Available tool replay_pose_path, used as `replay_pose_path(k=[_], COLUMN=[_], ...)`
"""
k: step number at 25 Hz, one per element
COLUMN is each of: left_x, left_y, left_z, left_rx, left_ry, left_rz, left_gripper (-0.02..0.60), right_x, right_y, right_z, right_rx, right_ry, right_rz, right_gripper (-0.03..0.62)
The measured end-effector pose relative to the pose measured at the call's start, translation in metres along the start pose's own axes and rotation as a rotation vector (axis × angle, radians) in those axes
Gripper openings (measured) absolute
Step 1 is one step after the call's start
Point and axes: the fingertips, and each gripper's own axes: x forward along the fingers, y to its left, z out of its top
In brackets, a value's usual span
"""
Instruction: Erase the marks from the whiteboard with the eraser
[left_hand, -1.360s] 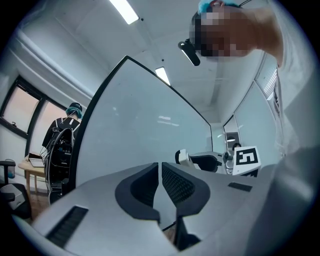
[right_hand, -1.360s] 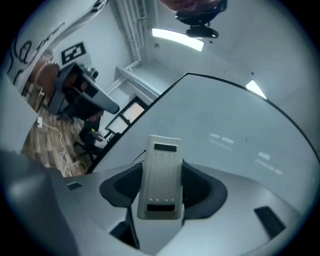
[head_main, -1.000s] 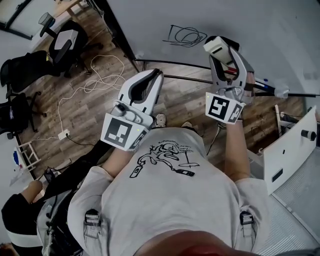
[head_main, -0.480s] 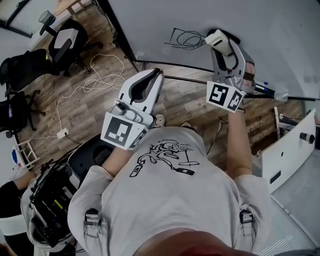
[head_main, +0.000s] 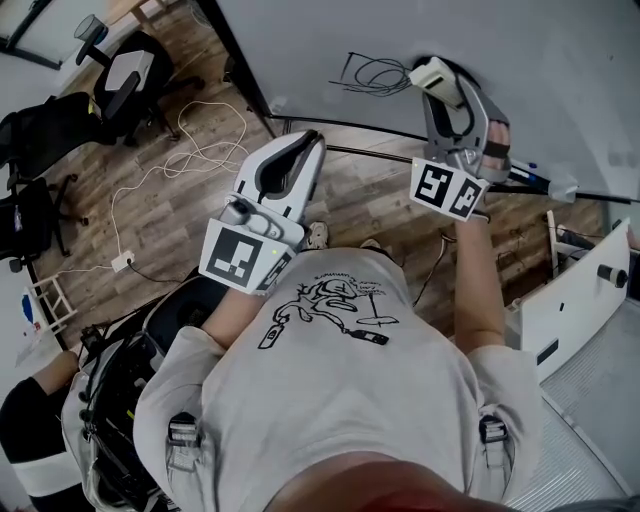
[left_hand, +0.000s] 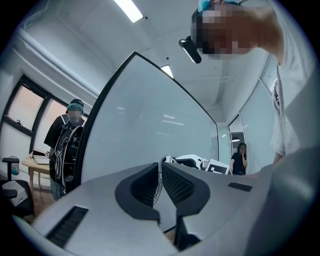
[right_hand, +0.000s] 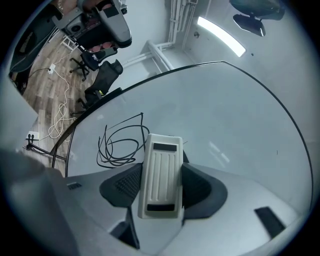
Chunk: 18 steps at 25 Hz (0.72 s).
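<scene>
The whiteboard (head_main: 560, 60) stands in front of me, with black scribbled marks (head_main: 375, 72) near its lower left corner. My right gripper (head_main: 440, 85) is shut on a white ribbed eraser (right_hand: 160, 175), whose tip (head_main: 432, 75) sits just right of the marks, close to the board. In the right gripper view the marks (right_hand: 120, 142) lie left of the eraser's far end. My left gripper (head_main: 292, 160) hangs lower left, away from the board, its jaws nearly together with nothing between them (left_hand: 161, 182).
The board's black frame and stand bar (head_main: 340, 125) run below the marks. Office chairs (head_main: 110, 85) and a white cable (head_main: 190, 150) lie on the wooden floor at left. A person (left_hand: 67, 145) stands beside the board's left edge. A white case (head_main: 570, 300) sits at right.
My right gripper has carried the eraser up and left toward the scribble over the last second. The left gripper rose slightly.
</scene>
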Motion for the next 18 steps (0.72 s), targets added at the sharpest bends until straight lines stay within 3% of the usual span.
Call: replay_pose_path(k=[18], left_x=[0.004], left_y=[0.004], left_z=[-0.006], left_rx=[0.003], left_ry=[0.022], left_rz=[0.001], left_gripper=[0.037], right_x=[0.006], right_y=[0.023], right_z=[-0.001], right_rx=[-0.076], right_ry=[0.004], right_rz=[-0.018], right_gripper=[0.253])
